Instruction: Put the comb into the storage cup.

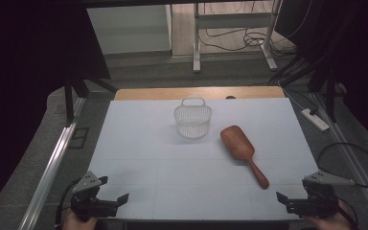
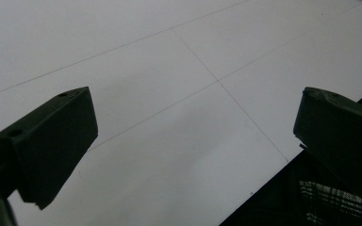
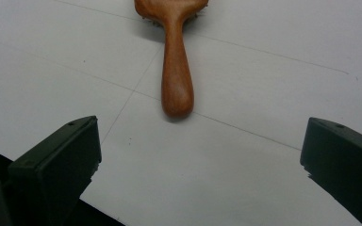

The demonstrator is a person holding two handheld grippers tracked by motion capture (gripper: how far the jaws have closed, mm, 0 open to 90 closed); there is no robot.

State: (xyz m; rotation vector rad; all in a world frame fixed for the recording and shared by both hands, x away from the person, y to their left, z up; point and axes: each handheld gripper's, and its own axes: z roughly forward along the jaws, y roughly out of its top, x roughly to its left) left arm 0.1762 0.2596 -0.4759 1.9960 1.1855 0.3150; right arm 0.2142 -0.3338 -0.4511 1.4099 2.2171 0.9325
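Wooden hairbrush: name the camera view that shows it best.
The high view: the whole wooden hairbrush lies on the white table, head near the basket, handle toward the right hand-held gripper. The right gripper view gives a close look at its handle but cuts off the head. The left gripper view faces bare table.

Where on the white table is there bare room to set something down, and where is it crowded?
Free: the whole left side of the white table, between the left gripper and the basket, and the near strip between the two grippers. Crowded: the centre-right, where the basket and the wooden hairbrush lie close together, its handle reaching toward the right gripper.
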